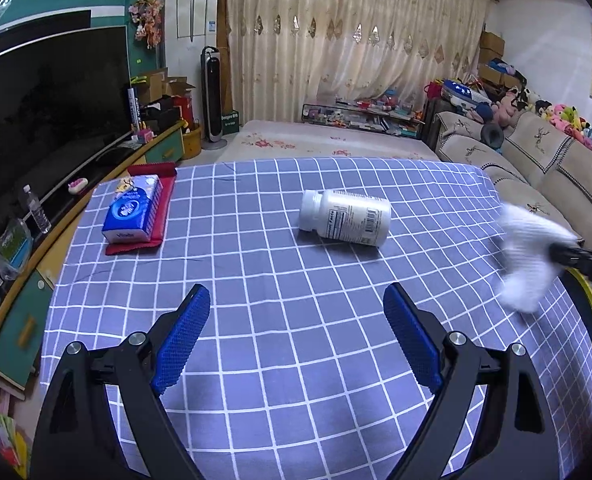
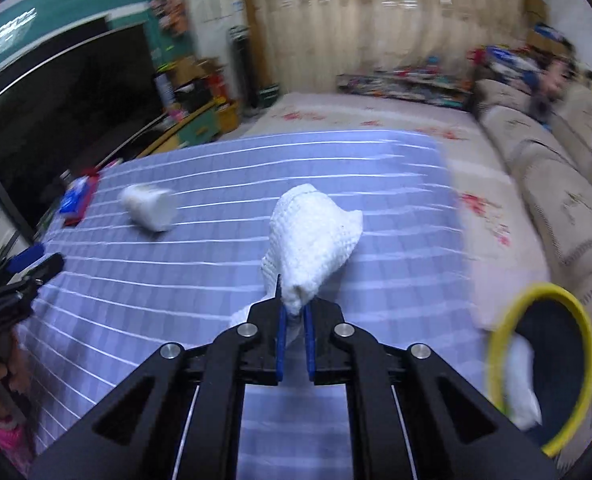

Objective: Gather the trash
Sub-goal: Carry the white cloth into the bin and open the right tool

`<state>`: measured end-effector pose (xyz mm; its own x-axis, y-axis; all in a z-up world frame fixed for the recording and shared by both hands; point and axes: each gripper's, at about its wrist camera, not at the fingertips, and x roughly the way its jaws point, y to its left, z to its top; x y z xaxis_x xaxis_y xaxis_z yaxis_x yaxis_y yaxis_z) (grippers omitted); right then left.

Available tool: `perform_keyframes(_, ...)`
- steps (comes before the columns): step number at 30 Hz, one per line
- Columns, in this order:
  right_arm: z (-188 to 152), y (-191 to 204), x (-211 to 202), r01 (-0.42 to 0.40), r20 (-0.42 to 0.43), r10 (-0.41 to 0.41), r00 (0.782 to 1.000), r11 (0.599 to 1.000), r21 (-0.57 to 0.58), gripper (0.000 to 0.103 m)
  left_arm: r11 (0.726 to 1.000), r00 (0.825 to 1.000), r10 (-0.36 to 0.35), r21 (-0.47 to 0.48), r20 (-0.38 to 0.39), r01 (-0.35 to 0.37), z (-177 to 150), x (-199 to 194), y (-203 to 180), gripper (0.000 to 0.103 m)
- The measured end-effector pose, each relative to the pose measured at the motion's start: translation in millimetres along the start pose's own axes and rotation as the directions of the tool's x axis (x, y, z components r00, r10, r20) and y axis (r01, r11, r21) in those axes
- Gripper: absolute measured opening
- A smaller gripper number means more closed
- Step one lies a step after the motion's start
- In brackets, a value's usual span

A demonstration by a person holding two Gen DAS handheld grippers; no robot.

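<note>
Blue checked tablecloth shows the job partly done: right gripper is clamped on a crumpled white tissue near the yellow-rimmed bin, already holding a similar wad, while left gripper gapes empty and the white pill bottle remains.

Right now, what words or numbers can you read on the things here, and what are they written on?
"Vinda": on the front end of the blue tissue pack, small and only just legible.
Label and barcode on the white bottle lying on its side: print too small to read.
Green box by the tower fan: white lettering, too small to read.
Right wrist view: blurred, no text readable.
</note>
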<state>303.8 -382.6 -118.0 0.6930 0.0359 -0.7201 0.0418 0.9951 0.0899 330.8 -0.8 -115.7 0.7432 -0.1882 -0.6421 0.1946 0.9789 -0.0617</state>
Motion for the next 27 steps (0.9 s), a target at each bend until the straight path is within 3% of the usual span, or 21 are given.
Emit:
perform_keyframes(4, -20, -73, -28, 0.153, 0.004, -0.154, 0.988, 0.983, 0.101, 0.007, 1.0, 1.0, -0.001, 0.007, 0.0, 0.001, 0, 1, -3, 0.087)
perform_keyframes(9, -51, -162, -37, 0.318, -0.081, -0.308, 0.948, 0.923, 0.215, 0.011, 1.0, 1.0, -0.003, 0.015, -0.009, 0.003, -2, 3, -7, 0.087)
perform_keyframes(10, -57, -176, -34, 0.352, -0.109, -0.335, 0.936, 0.909, 0.223, 0.015, 1.0, 1.0, -0.004, 0.017, -0.012, 0.004, -2, 5, -7, 0.087)
perform_keyframes(11, -61, -184, -31, 0.371, -0.126, -0.351, 0.928, 0.9, 0.23, 0.034, 1.0, 1.0, -0.006, 0.018, -0.015, 0.006, -2, 6, -8, 0.087)
perform_keyframes(12, -66, -192, -30, 0.39, -0.138, -0.366, 0.92, 0.888, 0.242, 0.043, 1.0, 1.0, -0.008, 0.02, -0.019, 0.009, -2, 6, -8, 0.087)
perform_keyframes(13, -71, -198, -31, 0.397, -0.135, -0.374, 0.918, 0.88, 0.26, 0.051, 1.0, 1.0, -0.012, 0.023, -0.022, 0.013, -3, 7, -10, 0.087)
perform_keyframes(17, -76, -201, -35, 0.378, -0.106, -0.363, 0.926, 0.877, 0.297, 0.054, 0.999, 0.998, -0.037, 0.03, -0.044, 0.038, -3, 11, -14, 0.088)
perform_keyframes(24, -62, -177, -33, 0.3, -0.051, -0.297, 0.953, 0.915, 0.27, 0.057, 0.989, 0.985, -0.11, 0.08, -0.131, 0.121, 13, 24, -32, 0.096)
perform_keyframes(27, -55, -170, -33, 0.276, -0.035, -0.276, 0.961, 0.928, 0.249, 0.057, 0.984, 0.985, -0.11, 0.126, -0.132, 0.126, 27, 35, -40, 0.098)
